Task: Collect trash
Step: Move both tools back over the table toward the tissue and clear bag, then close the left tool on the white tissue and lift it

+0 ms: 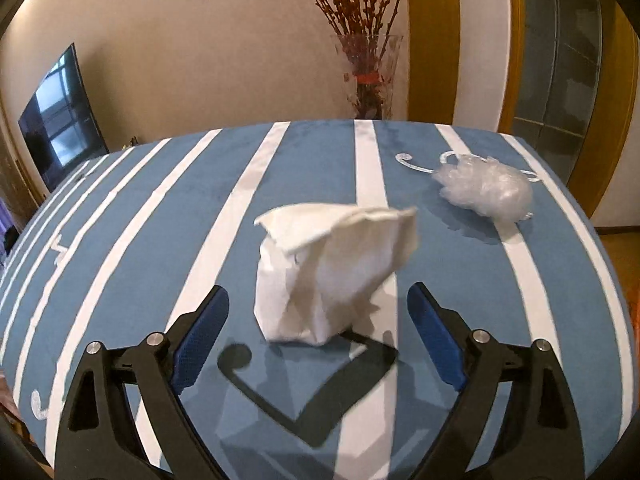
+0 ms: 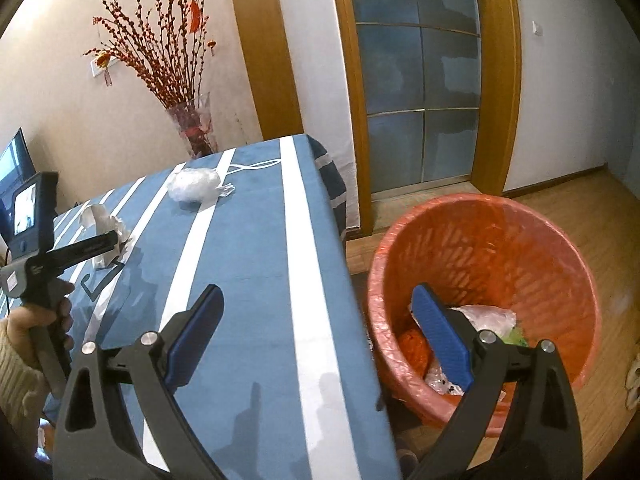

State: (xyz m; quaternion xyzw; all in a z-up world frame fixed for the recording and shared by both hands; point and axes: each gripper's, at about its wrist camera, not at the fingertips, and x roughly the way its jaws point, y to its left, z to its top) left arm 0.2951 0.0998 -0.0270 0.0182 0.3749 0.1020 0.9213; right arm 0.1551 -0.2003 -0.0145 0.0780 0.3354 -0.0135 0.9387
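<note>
Left tool point(image 1: 318, 308) standing wide apart, crumpled white tissue point(image 1: 332, 272) sitting untouched between its fingers on the striped worktop point(image 1: 168, 240); crumpled clear plastic bag point(image 1: 486, 188) lying farther right. Right tool point(image 2: 316, 320) gaping empty over the worktop edge; red-lined waste bin point(image 2: 480, 240) standing beside on the floor, holding trash.

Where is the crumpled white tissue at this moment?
In the left wrist view the crumpled white tissue sits on the striped tablecloth, just ahead of the open left gripper.
</note>
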